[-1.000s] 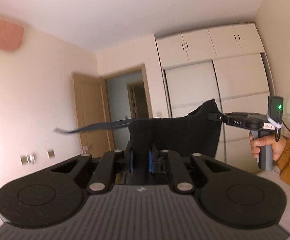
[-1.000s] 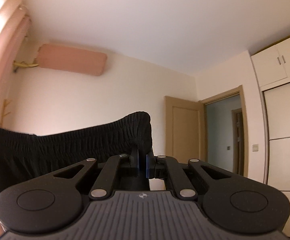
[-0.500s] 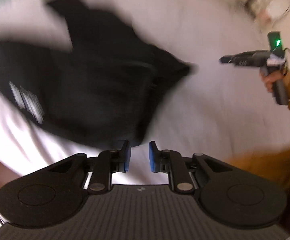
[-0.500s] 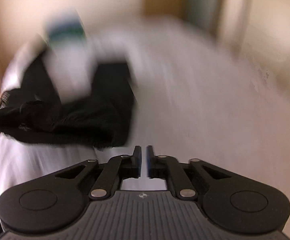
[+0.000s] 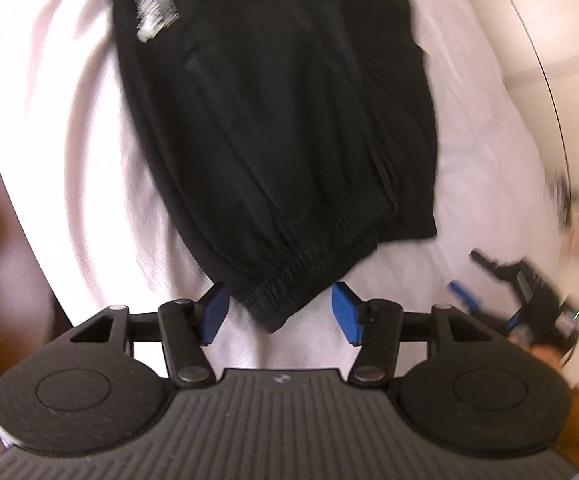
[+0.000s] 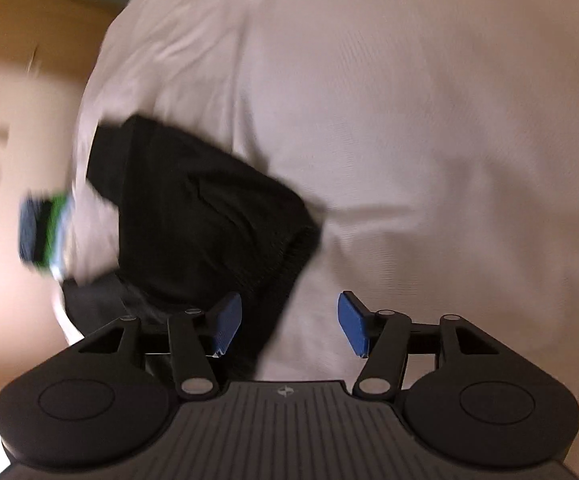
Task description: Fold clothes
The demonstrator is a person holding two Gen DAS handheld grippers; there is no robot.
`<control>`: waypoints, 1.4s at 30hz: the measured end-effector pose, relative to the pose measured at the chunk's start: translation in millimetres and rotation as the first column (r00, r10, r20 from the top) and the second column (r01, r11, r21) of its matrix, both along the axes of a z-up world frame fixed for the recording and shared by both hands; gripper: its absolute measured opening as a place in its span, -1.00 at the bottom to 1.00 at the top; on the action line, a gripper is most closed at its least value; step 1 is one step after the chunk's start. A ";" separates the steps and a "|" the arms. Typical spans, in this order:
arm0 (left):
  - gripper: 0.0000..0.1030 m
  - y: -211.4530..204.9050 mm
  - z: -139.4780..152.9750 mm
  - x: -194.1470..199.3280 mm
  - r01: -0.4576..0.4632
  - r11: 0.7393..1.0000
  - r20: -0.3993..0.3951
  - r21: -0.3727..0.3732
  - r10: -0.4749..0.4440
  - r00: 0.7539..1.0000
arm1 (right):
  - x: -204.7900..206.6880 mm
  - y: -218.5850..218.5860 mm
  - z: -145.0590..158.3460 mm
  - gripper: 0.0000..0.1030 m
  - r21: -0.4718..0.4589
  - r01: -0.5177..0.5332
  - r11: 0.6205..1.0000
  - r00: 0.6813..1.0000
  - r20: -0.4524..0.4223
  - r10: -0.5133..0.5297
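- Left wrist view looks steeply down, close over the black garment [image 5: 281,128] at frame centre.
- Right wrist view also looks down; both share garment and white bedsheet [image 6: 429,128].

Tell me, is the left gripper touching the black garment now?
Cannot tell. In the left wrist view the left gripper is open, the black garment's waistband lies between its blue pads, and blur hides any gap.

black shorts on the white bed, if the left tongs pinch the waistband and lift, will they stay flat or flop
The black shorts would likely flop: the fabric lies in soft folds. The gathered waistband looks thick, so probably an easy pinch for the open left tongs. On the white bedsheet a push would probably bunch them.
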State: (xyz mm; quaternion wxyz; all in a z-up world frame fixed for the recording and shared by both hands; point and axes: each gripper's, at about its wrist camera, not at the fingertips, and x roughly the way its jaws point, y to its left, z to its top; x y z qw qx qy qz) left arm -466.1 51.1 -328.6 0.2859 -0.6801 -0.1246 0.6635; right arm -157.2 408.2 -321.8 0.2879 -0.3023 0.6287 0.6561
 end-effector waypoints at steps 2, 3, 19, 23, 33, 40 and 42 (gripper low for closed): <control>0.15 -2.7 -15.2 -2.2 -0.093 0.996 0.048 0.009 0.092 0.995 | -10.7 5.1 -16.0 0.10 -0.031 0.044 0.999 0.999 -0.011 -0.044; 0.22 -4.0 -22.2 -2.9 -0.134 0.991 0.069 0.011 0.133 0.989 | -16.2 7.5 -23.6 0.10 -0.038 0.058 0.998 0.998 -0.009 -0.058; -0.98 15.4 -19.7 -18.0 -0.060 0.997 -0.033 0.044 0.061 0.998 | -75.3 25.6 -62.1 -0.81 -0.012 0.145 0.989 0.989 0.026 -0.144; -0.98 31.0 5.1 2.5 0.093 0.989 -0.073 0.114 -0.085 0.994 | -58.4 30.6 -5.4 -0.84 0.097 0.093 0.991 0.996 0.005 -0.094; -0.92 113.9 -31.5 56.9 0.473 0.881 0.061 0.014 -0.473 0.879 | -8.5 61.0 10.4 -0.79 0.253 -0.004 0.967 0.957 0.283 -0.070; -0.68 93.5 -1.8 26.1 0.514 0.855 0.032 -0.068 -0.513 0.858 | 1.2 35.1 0.3 0.26 0.223 0.034 0.974 0.907 0.403 -0.124; -0.68 82.5 15.4 0.9 0.469 0.878 -0.012 -0.095 -0.472 0.882 | 4.0 16.0 10.4 0.26 0.214 0.028 0.976 0.916 0.385 -0.111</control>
